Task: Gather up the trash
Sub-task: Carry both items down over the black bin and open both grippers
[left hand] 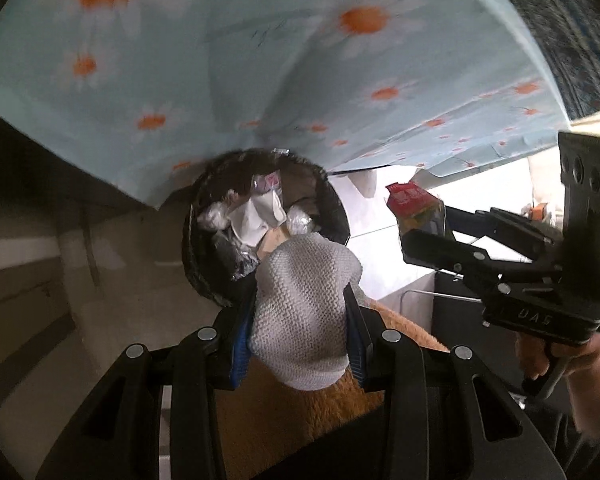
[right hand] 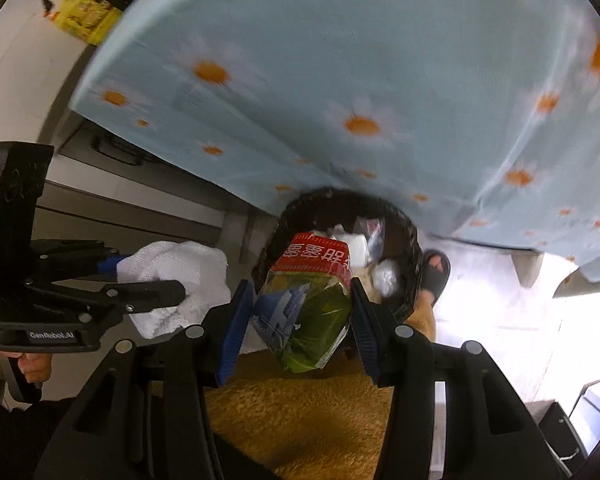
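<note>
- Nearest, the left gripper [left hand: 300,316] is clamped on a wad of white knitted cloth [left hand: 304,312], soft and ribbed, bulging out between the blue pads.
- The right gripper [right hand: 304,312] pinches a glossy crinkled packet [right hand: 306,300], red band on top with white characters, green and blue print below.
- Under both lies a fuzzy orange-brown mat [right hand: 300,420], deep-piled.
- Just beyond stands the bin [right hand: 404,280], round, lined with a shiny black bag; in it already sit white paper, balled clear film and a small wrapper.
- Both held pieces hover near the bin's mouth, the packet over its rim, the cloth at its near edge, so I judge the task well along: some trash is binned, and these two pieces still need dropping.
- Behind hangs a pale blue sheet [left hand: 260,60] with orange-centred daisies, smooth and draped.
- A foot in a dark sandal [right hand: 436,272] stands beside the bin on a pale floor.
</note>
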`<state>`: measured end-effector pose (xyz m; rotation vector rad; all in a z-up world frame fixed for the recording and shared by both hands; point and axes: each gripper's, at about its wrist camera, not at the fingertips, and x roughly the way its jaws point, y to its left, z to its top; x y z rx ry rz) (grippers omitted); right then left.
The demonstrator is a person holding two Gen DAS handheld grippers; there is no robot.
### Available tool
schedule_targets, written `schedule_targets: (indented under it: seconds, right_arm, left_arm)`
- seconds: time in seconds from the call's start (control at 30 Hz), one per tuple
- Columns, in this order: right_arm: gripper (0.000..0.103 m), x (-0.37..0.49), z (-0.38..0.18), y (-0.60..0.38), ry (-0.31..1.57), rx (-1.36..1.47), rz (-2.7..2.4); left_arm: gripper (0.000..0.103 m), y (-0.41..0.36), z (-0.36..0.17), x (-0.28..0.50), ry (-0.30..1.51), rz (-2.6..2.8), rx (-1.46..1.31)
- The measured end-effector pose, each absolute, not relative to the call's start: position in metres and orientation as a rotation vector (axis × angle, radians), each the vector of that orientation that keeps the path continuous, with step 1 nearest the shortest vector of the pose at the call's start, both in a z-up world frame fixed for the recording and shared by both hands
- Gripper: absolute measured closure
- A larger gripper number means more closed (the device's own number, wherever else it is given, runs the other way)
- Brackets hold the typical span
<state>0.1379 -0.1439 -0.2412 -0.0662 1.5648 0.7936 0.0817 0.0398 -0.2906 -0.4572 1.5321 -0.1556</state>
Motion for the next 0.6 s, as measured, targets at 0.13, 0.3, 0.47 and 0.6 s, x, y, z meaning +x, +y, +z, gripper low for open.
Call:
schedule_targets:
  seconds: [0.13, 0.3, 0.47, 0.6]
  right_arm:
    - [0.054, 0.14, -0.268, -0.148, 1.617, -0.04, 0.761]
    - [0.053, 0.142, -0.286, -0.149, 1.651, -0.039, 0.716]
    - [0.053, 0.145, -0.286, -0.147, 1.659, -0.011, 0.715]
    - [0.04, 0.146, -0.284, -0.145, 1.669, 0.013, 0.719]
  left_arm:
    - [0.066, 0.037, -0.308, 0.084, 1.56, -0.128, -0.427]
    - [0.064, 0.035, -0.323, 0.089, 1.58, -0.125, -0.443]
    - [0.062, 0.035, -0.326, 0.092, 1.589, -0.126, -0.441]
    - [0.044, 0.042, -0.326, 0.093, 1.596, -0.08, -0.465]
